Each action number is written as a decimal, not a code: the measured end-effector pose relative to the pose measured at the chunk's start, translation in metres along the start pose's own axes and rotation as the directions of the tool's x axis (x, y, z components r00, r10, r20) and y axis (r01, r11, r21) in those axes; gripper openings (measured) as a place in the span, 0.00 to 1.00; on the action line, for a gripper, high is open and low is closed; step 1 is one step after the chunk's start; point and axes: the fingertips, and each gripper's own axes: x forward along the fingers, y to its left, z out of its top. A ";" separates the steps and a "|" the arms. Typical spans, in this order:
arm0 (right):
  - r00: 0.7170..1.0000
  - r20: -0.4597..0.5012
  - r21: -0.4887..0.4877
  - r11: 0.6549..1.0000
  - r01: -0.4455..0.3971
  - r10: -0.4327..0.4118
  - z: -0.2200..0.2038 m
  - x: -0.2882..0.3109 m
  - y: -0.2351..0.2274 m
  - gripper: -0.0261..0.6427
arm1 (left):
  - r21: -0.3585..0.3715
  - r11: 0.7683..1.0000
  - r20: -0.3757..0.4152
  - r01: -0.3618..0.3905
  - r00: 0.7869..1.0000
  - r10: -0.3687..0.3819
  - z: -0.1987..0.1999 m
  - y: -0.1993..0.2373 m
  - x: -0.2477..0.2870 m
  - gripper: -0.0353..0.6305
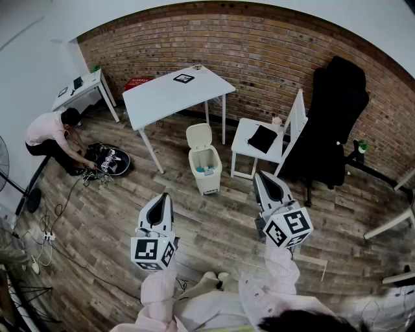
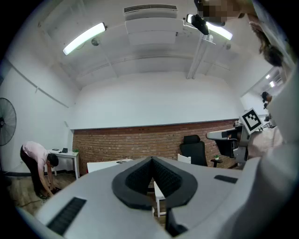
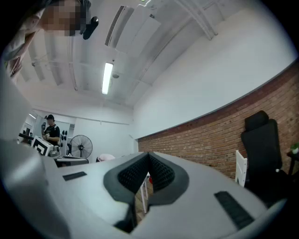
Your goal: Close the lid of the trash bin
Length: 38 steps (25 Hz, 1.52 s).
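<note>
Both tongs, left (image 1: 165, 196) and right (image 1: 261, 175), are closed and empty. Only the head view shows the trash bin (image 1: 206, 170), its lid (image 1: 199, 135) raised, beside the table (image 1: 165, 96).

Sparse office workroom: brick wall (image 1: 259, 45) at the back, white paint everywhere else

Looking down on a wood-plank floor (image 1: 214, 220) now: a bare white table (image 1: 172, 94) sits mid-room, a smaller white desk (image 1: 81, 91) with a few small devices stands against the left wall, and a tall black office chair (image 1: 334, 123) is parked by the brick. A white trash bin (image 1: 205, 162) stands just beside the table. Over at the left a person (image 1: 55, 133) crouches at a dark heap of gear (image 1: 110, 160), with a power strip (image 1: 47, 237) lying on the boards. Up top there are tube lights (image 2: 84, 37) and a ceiling air-conditioning unit (image 2: 150, 9), and a standing fan (image 2: 7, 123) waits at the side wall.
</note>
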 end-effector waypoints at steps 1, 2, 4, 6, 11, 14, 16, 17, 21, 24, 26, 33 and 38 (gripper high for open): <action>1.000 -0.005 -0.001 1.000 0.002 -0.003 -0.001 0.001 -0.001 0.04 | 0.000 1.000 -0.002 -0.001 1.000 0.001 0.000 0.000 0.001 0.04; 1.000 -0.009 -0.001 1.000 0.005 -0.005 -0.002 0.001 -0.002 0.04 | 0.000 1.000 -0.004 -0.002 1.000 0.002 0.001 0.000 0.001 0.04; 1.000 -0.017 0.003 1.000 0.004 -0.004 -0.004 0.002 -0.004 0.04 | -0.001 1.000 -0.007 -0.004 1.000 0.004 0.001 0.000 0.002 0.04; 1.000 -0.020 0.019 1.000 -0.004 0.004 -0.005 0.002 -0.005 0.04 | -0.003 1.000 -0.009 -0.006 1.000 0.006 0.001 -0.001 0.003 0.04; 1.000 -0.013 0.048 0.999 -0.006 0.007 -0.008 0.001 -0.014 0.04 | -0.003 1.000 -0.010 -0.004 1.000 0.004 -0.002 -0.006 0.005 0.04; 0.999 0.003 0.086 0.995 -0.041 0.041 -0.010 0.000 -0.017 0.04 | -0.001 1.000 -0.013 -0.011 1.000 0.011 -0.003 -0.010 0.006 0.04; 0.998 0.020 0.109 0.992 -0.057 0.056 -0.011 -0.002 -0.019 0.06 | 0.000 1.000 -0.014 -0.016 1.000 0.016 -0.005 -0.013 0.006 0.04; 0.998 0.023 0.113 0.992 -0.057 0.055 -0.011 -0.002 -0.021 0.06 | 0.000 1.000 -0.013 -0.019 1.000 0.019 -0.006 -0.014 0.007 0.04; 0.999 0.005 0.116 0.993 -0.038 0.038 -0.018 -0.003 -0.029 0.13 | -0.007 1.000 -0.019 -0.030 0.999 0.030 -0.010 -0.016 0.005 0.04; 1.000 -0.003 0.108 0.994 -0.018 0.019 -0.020 -0.005 -0.036 0.18 | -0.009 0.999 -0.024 -0.033 0.999 0.033 -0.012 -0.020 0.005 0.04; 1.000 -0.010 0.107 0.994 -0.010 0.011 -0.022 -0.005 -0.040 0.19 | -0.012 0.999 -0.028 -0.037 0.999 0.037 -0.013 -0.021 0.007 0.04; 1.000 -0.012 0.128 0.992 0.023 -0.021 -0.027 0.000 -0.051 0.31 | -0.020 1.000 -0.030 -0.015 0.999 0.015 -0.018 -0.025 0.018 0.04; 0.999 -0.023 0.133 0.990 0.039 -0.036 -0.039 0.011 -0.058 0.37 | -0.023 1.000 -0.047 -0.015 0.999 0.014 -0.026 -0.019 0.029 0.04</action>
